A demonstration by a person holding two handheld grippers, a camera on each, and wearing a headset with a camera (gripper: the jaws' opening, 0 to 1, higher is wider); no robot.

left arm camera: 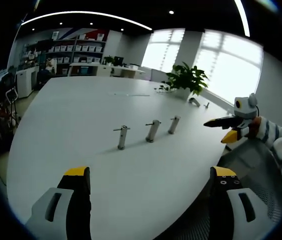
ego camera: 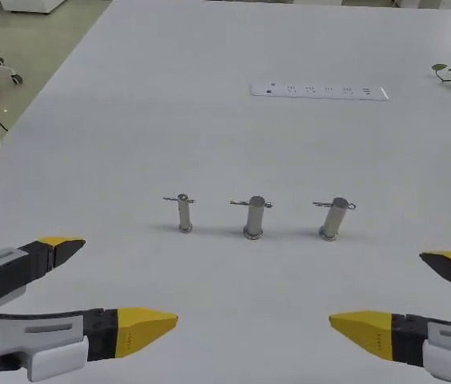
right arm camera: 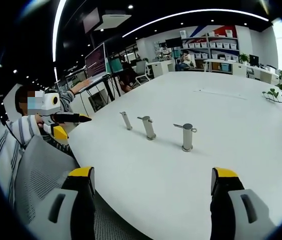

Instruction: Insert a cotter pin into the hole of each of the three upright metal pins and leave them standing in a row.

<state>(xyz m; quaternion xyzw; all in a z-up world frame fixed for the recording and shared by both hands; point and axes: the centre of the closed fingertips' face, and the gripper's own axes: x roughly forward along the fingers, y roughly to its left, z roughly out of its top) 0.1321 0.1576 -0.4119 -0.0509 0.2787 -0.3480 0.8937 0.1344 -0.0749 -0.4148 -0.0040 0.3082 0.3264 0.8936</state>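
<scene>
Wide open and empty, the left gripper and the right gripper are held apart, nearest the person. Ahead, between them, three metal pins are seen upright in a row, each outer one nearer the gripper on its side. Every pin is crossed near its top by a cotter pin laid along the row. No insertion is judged outstanding. Farther off, a power strip is seen.

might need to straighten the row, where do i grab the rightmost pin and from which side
Probably the bare shaft of the rightmost pin, below its cotter pin. Come in level from the near side with the open right gripper: the cotter pin sticks out sideways at the top, so gripping from above would likely foul it.
</scene>
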